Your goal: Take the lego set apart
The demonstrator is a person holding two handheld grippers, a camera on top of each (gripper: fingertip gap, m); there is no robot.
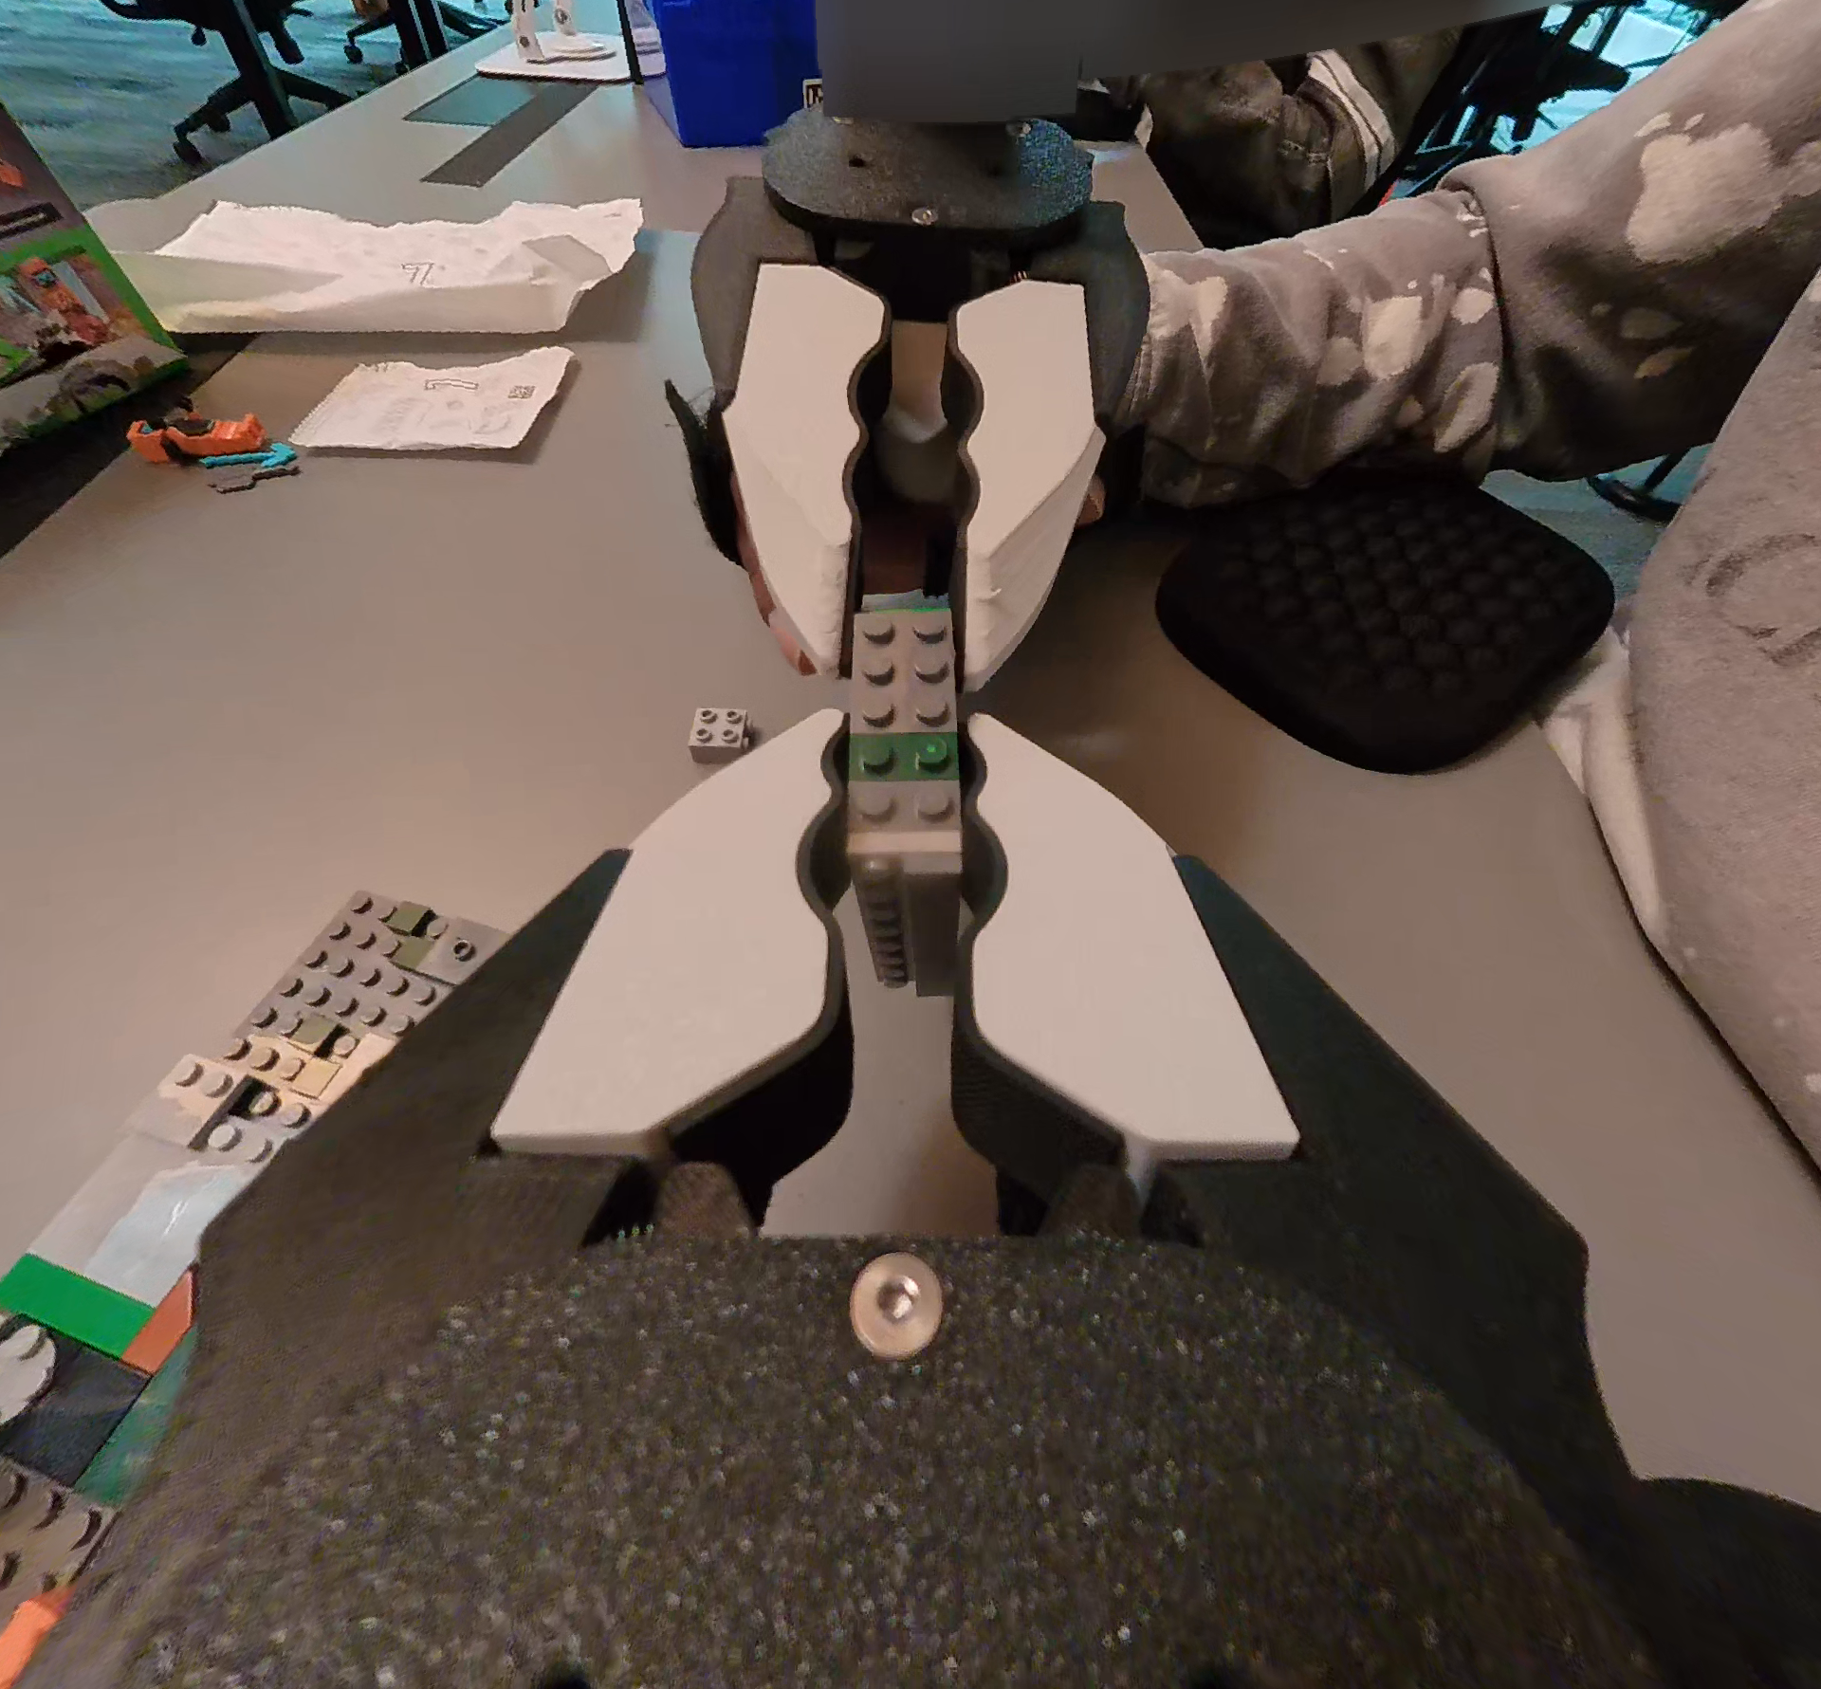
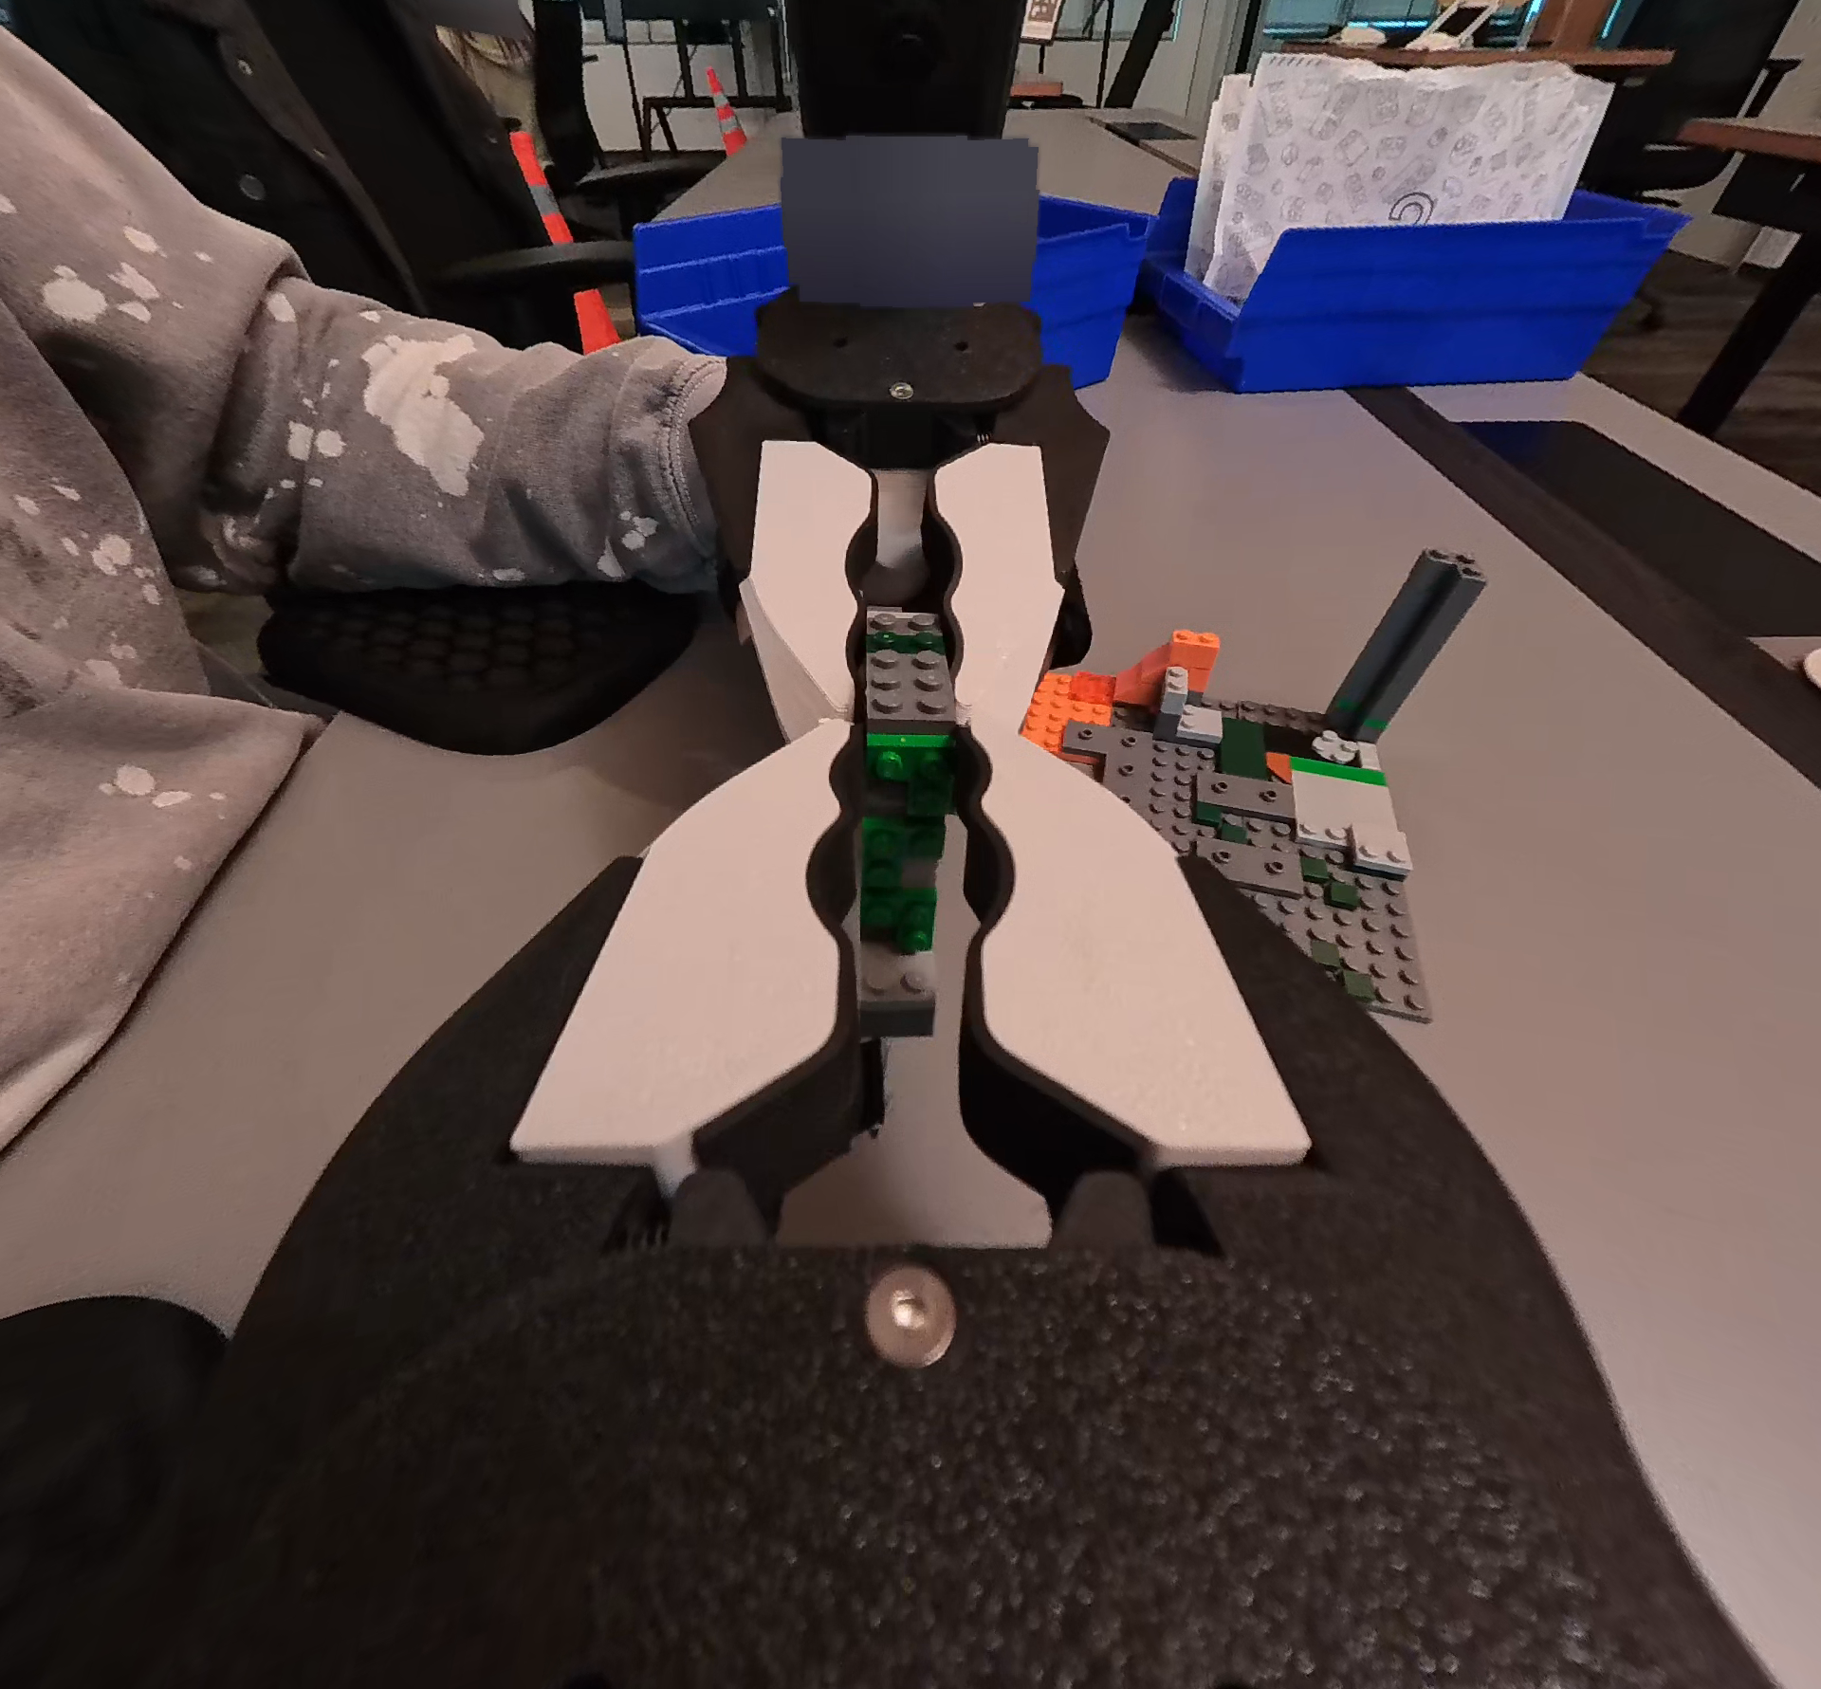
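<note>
Both grippers are clamping the same narrow strip of grey and green bricks [image 1: 905,735], held in the air above the worktop [image 1: 394,656] between them. Closest to the lens in the left wrist view, the left gripper [image 1: 902,789] is pinching one end of the strip with its white fingers [image 1: 729,932] drawn narrow around it; facing it tip to tip, the right gripper [image 2: 902,814] is squeezing the other end just as tightly.

Judging from this grip, the strip is about to be snapped or twisted apart. The risk is that the two grippers are nearly touching, so little brick is left free between them to bend; a hard twist could pop the strip out of one gripper, or scatter small bricks over the worktop's edge. Pulling straight apart is also likely to slip, since the smooth brick sides are giving the fingers little to hold.

On the grey worktop, one loose grey brick [image 1: 720,733] is lying just beside the grippers. The rest of the lego set [image 2: 1271,814], a studded grey baseplate with orange, green and white pieces and a dark upright pillar, is sitting toward one side. White paper bags [image 1: 414,262], a green box [image 1: 59,312] and blue bins [image 2: 1399,302] are lying toward the far edge. Beyond them, office chairs, other desks and orange cones are filling an open room.
</note>
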